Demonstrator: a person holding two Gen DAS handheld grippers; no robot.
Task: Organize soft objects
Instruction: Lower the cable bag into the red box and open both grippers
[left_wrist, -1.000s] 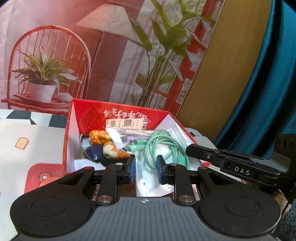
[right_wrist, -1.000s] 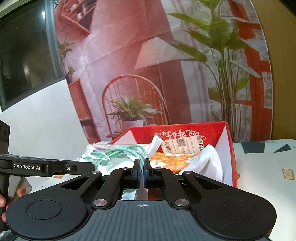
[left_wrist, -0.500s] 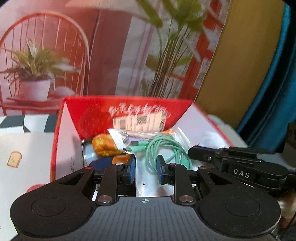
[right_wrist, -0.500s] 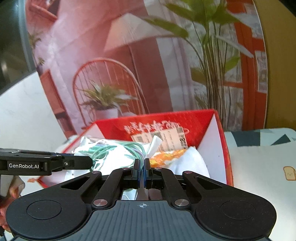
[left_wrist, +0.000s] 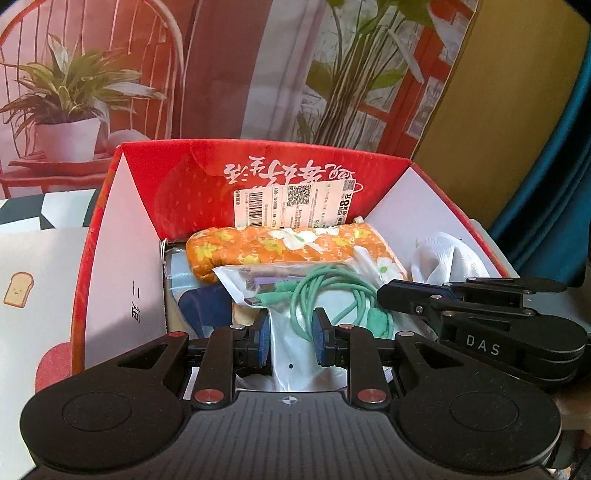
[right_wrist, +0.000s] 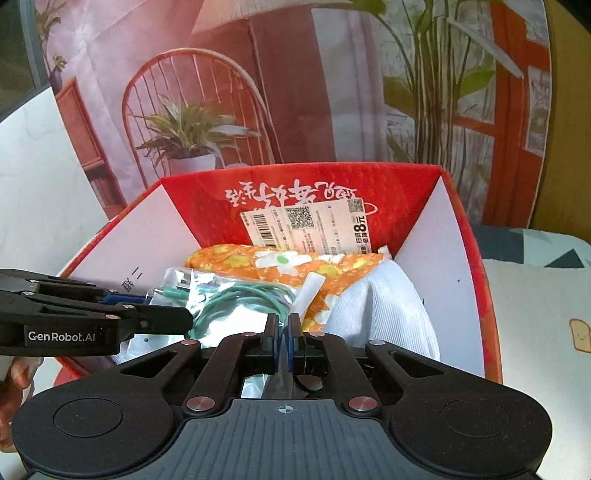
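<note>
Inside the red box (left_wrist: 122, 236), the clear bag (left_wrist: 295, 354) of green cable (left_wrist: 332, 291) (lying before the orange floral pouch (left_wrist: 288, 247)) is pinched by the left gripper (left_wrist: 290, 341) part-open on it, while the right gripper (right_wrist: 282, 341) clamps its near edge almost fully closed.

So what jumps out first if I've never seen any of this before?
Probably the bright red box in the middle, open and stuffed. An orange flowered cloth bundle lies along its back wall, and a clear bag holding a coiled green cable sits in front, right by the two black grippers.
</note>
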